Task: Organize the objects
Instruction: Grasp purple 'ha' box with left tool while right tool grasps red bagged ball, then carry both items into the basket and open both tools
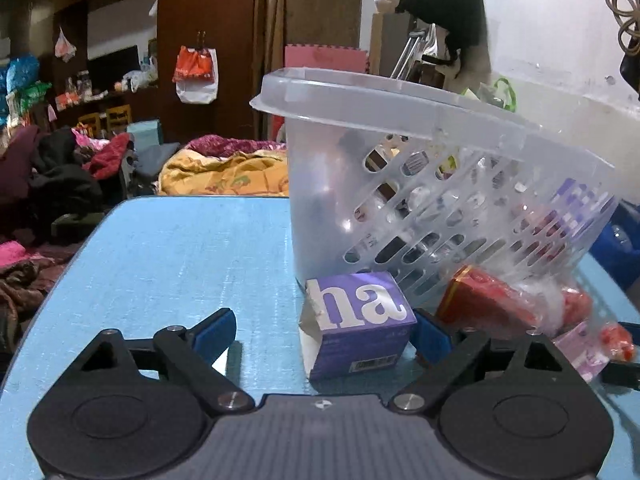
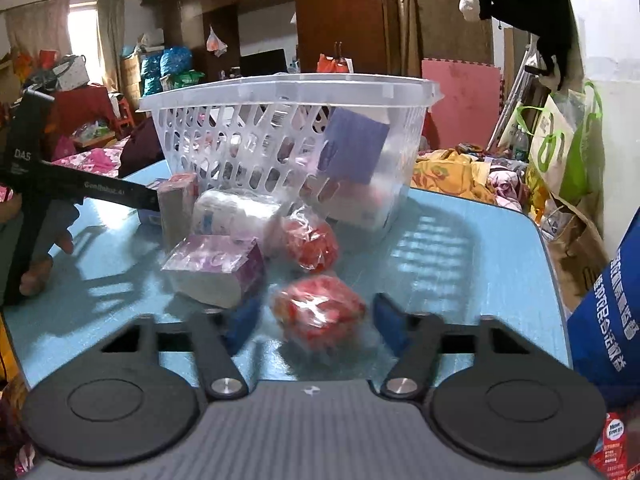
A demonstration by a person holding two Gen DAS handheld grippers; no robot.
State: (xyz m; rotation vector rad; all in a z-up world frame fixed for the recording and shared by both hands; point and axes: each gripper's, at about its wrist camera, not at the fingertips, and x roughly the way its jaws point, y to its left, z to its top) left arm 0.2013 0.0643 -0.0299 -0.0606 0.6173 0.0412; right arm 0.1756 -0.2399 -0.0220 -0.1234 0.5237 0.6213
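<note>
A clear plastic basket (image 1: 420,128) stands on the blue table (image 1: 180,248) and holds several packets; it also shows in the right wrist view (image 2: 288,88). My left gripper (image 1: 324,334) is open around a purple box (image 1: 360,320) lettered "ha", whose right side is close to the right pad. My right gripper (image 2: 316,320) is open around a red wrapped packet (image 2: 320,312) lying on the table. A second red packet (image 2: 310,244), a purple-white packet (image 2: 216,268), a white roll pack (image 2: 236,212) and a small brown box (image 2: 176,208) lie before the basket.
The left tool's black handle (image 2: 24,184) and the hand holding it show at the left of the right wrist view. A blue bag (image 2: 608,312) hangs off the table's right edge. A red box (image 1: 480,300) and wrapped packets (image 1: 576,308) lie right of the purple box.
</note>
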